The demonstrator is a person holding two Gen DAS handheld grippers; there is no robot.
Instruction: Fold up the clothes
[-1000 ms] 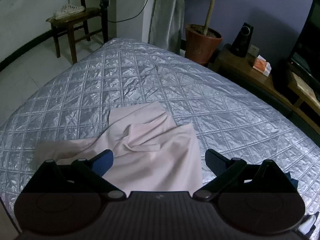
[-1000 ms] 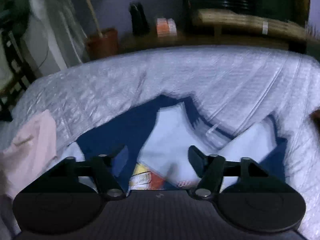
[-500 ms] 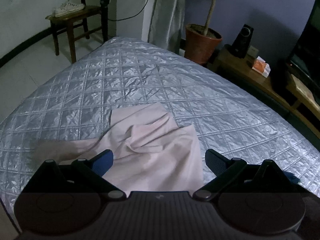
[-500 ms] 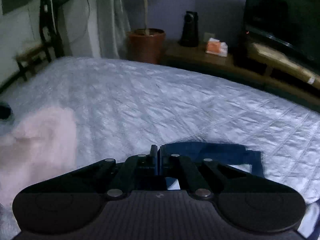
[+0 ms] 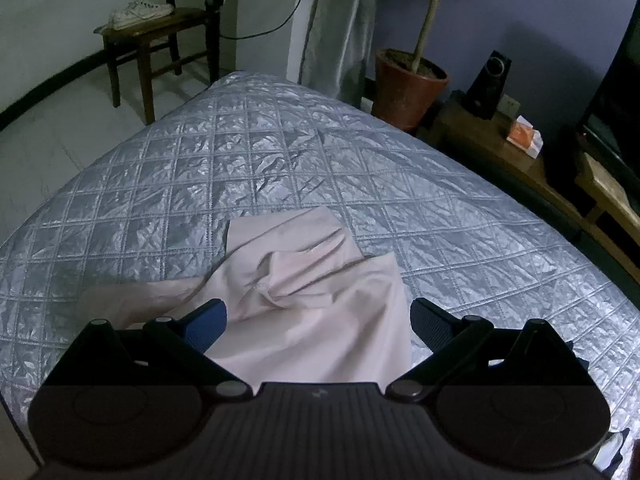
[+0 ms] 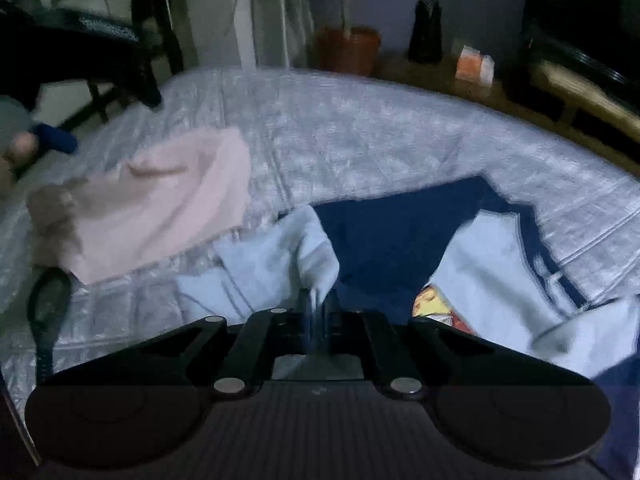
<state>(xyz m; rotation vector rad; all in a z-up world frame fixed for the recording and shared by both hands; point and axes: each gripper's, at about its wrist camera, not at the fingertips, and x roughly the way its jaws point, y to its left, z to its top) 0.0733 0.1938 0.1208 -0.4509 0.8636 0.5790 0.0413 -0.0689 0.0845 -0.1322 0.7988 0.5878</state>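
Note:
A crumpled pale pink garment (image 5: 304,288) lies on the silver quilted bed (image 5: 280,160). My left gripper (image 5: 318,320) hovers over its near part, open, with nothing pinched between the fingers. In the right wrist view a navy and light blue shirt (image 6: 400,240) with a colourful print is spread on the bed. My right gripper (image 6: 319,312) is shut on a light blue fold of that shirt, which rises in a peak from the fingertips. The pink garment (image 6: 160,200) lies to the left of it. The picture there is blurred.
A wooden stool (image 5: 156,44) holding white sneakers stands beyond the bed's far left corner. A potted plant (image 5: 408,80), a speaker (image 5: 490,80), an orange box (image 5: 524,142) and a low wooden bench (image 5: 560,184) line the far right side. A person's hand (image 6: 20,152) shows at the left edge.
My right gripper went from open above the blue shirt to shut on its light blue fold, then lifted and swung it leftward. The left gripper and the pink garment stayed put.

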